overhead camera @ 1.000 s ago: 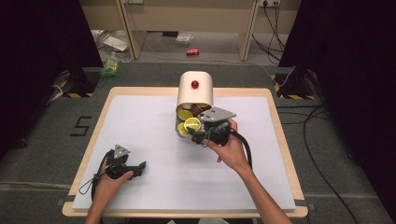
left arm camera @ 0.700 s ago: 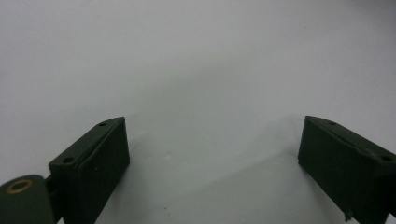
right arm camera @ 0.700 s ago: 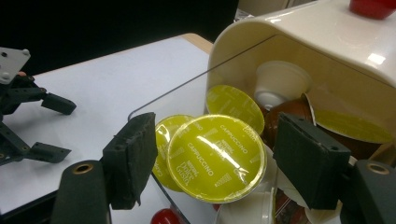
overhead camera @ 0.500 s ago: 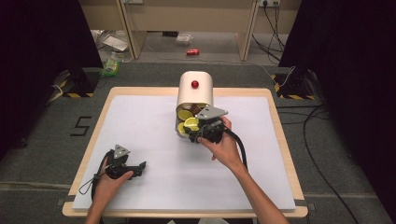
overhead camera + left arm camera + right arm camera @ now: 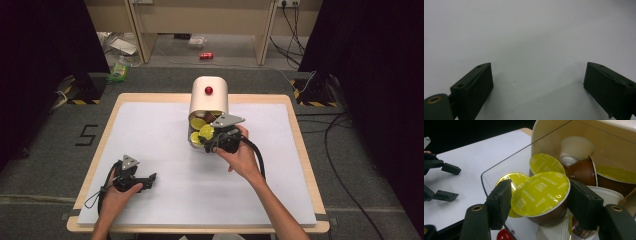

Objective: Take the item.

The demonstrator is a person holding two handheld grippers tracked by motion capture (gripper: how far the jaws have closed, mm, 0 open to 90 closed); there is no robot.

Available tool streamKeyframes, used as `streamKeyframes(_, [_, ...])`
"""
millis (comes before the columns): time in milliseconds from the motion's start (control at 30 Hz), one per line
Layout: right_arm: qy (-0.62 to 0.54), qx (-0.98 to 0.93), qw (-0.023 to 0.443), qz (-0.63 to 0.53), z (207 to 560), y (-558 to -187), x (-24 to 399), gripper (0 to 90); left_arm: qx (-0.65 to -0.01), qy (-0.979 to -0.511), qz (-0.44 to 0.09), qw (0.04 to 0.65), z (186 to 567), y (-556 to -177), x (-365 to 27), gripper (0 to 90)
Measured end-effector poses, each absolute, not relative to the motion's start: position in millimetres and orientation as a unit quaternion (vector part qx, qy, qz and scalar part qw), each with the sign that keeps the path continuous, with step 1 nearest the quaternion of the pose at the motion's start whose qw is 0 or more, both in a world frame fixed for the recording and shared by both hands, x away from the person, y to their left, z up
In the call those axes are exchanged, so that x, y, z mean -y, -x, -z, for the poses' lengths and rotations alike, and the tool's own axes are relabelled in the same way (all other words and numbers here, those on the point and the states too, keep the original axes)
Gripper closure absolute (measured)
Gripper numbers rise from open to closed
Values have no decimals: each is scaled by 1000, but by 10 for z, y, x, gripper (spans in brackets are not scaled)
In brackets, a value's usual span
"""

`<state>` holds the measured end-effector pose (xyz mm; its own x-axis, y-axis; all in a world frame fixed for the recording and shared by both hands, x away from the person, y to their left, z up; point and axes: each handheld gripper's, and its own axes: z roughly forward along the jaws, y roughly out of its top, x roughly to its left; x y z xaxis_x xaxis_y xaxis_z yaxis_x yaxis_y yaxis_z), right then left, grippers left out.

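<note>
Yellow-lidded capsule point(image 5: 540, 192) is clamped in the just-closed right gripper point(image 5: 539, 200), seemingly ready to lift from the container point(image 5: 207, 100); left gripper point(image 5: 537, 82) gapes empty.

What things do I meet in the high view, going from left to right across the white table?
Left gripper, jaws open above the table → cream capsule dispenser with a red knob → right gripper, just closed on a yellow-lidded capsule.

one cream dispenser point(image 5: 208, 102), three yellow-lidded capsules point(image 5: 540, 193), two white capsules point(image 5: 574, 148), one brown capsule point(image 5: 581, 171).
</note>
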<state>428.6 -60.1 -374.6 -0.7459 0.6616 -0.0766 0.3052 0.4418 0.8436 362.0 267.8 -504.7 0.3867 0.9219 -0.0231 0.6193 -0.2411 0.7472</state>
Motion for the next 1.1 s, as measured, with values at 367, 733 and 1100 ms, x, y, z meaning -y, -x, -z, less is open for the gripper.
streamKeyframes(367, [-292,-828,189,-441,3751,-4253,619,395,-509,-757,-218,347,5047,-3619,-2678,82])
streamKeyframes(733, [-293,-815,201,-457,3707,-4232,627,396,-509,-757,-218,347,5047,-3619,-2678,82])
streamKeyframes(1100, [-295,-806,203,-471,3633,-4208,719,396,-509,-757,-218,347,5047,-3619,-2678,82])
